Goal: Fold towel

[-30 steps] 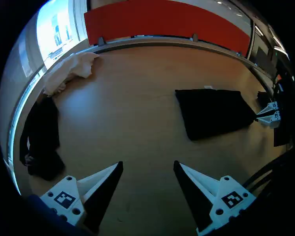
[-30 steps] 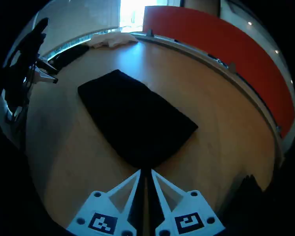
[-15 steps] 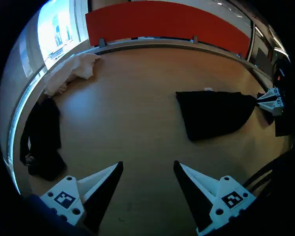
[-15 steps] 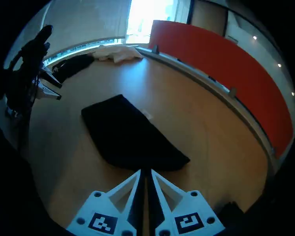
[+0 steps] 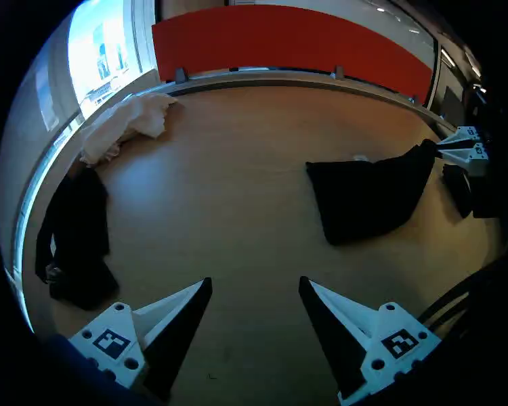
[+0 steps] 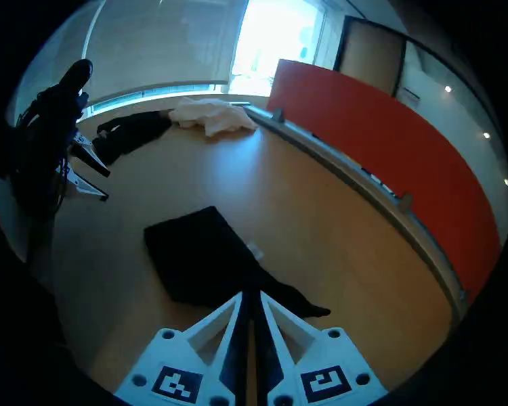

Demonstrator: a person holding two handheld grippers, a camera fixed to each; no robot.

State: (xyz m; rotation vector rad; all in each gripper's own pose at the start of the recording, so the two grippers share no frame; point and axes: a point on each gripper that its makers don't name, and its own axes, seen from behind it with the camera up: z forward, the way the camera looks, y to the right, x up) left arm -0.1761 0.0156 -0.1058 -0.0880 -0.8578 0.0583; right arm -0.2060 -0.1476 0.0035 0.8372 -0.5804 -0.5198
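Observation:
A black towel (image 5: 366, 196) lies on the wooden table (image 5: 234, 176), at the right in the left gripper view. Its far right corner is pulled up off the table, and my right gripper (image 5: 460, 145) is shut on that corner. In the right gripper view the towel (image 6: 200, 260) runs up from the table into my right gripper (image 6: 252, 294), whose fingers are pressed together on the cloth. My left gripper (image 5: 254, 281) hangs open above bare table, well left of the towel. The left gripper (image 6: 108, 187) also appears at the far left of the right gripper view, held by a dark-sleeved arm.
A crumpled white cloth (image 5: 125, 122) and a dark garment (image 5: 74, 237) lie along the table's window edge. A red panel (image 5: 288, 37) stands behind the rail at the far edge. A small white tag (image 6: 255, 252) lies beside the towel. Another dark item (image 5: 457, 189) lies near the right gripper.
My right gripper has risen with the towel corner, so that end of the towel has lifted off the table and bunched. The left gripper has stayed almost where it was.

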